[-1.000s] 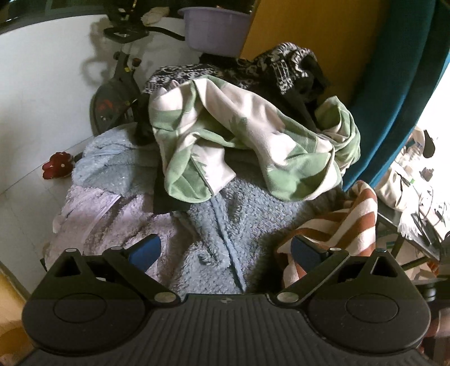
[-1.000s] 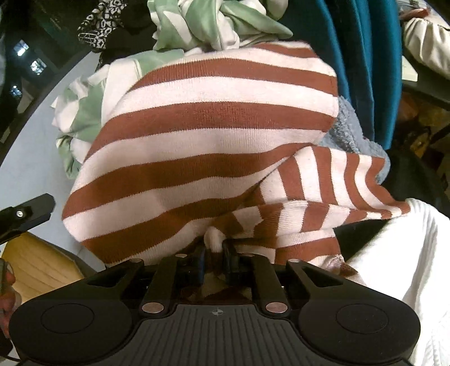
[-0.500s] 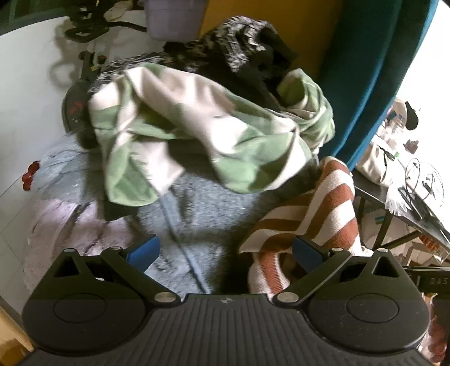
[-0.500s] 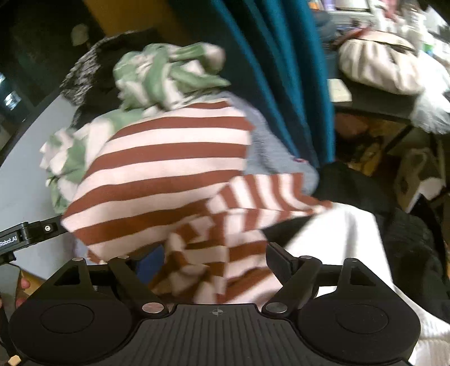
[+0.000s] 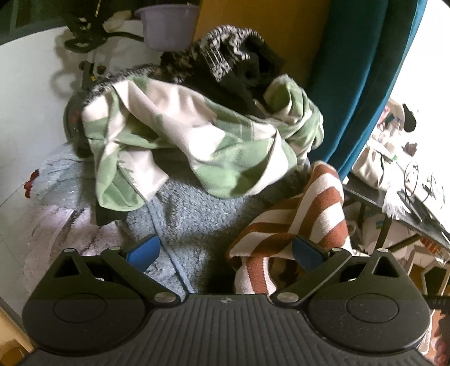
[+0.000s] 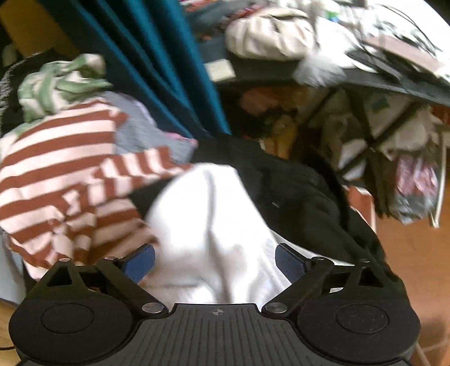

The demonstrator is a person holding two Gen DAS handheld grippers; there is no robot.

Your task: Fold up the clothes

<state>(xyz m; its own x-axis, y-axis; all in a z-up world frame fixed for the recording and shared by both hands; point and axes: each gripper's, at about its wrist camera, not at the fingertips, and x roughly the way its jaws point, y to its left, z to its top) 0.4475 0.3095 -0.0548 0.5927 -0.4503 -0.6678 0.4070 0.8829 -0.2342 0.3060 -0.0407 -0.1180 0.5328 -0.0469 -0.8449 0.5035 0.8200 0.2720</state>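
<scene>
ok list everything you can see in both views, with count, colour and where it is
striped sweater: 1, rust and cream, right of the pile, by the left gripper's right finger
green garment: 1, green and cream, crumpled on top of the pile
fleece blanket: 1, grey-blue, under the clothes
knit garment: 1, black and white, at the back of the pile
white garment: 1, white, in front of the right gripper
black garment: 1, black, right of the white one
curtain: 1, teal, hanging right of the pile
basin: 1, lilac, behind the pile
left gripper: open, blue pads
right gripper: open, blue pads
</scene>
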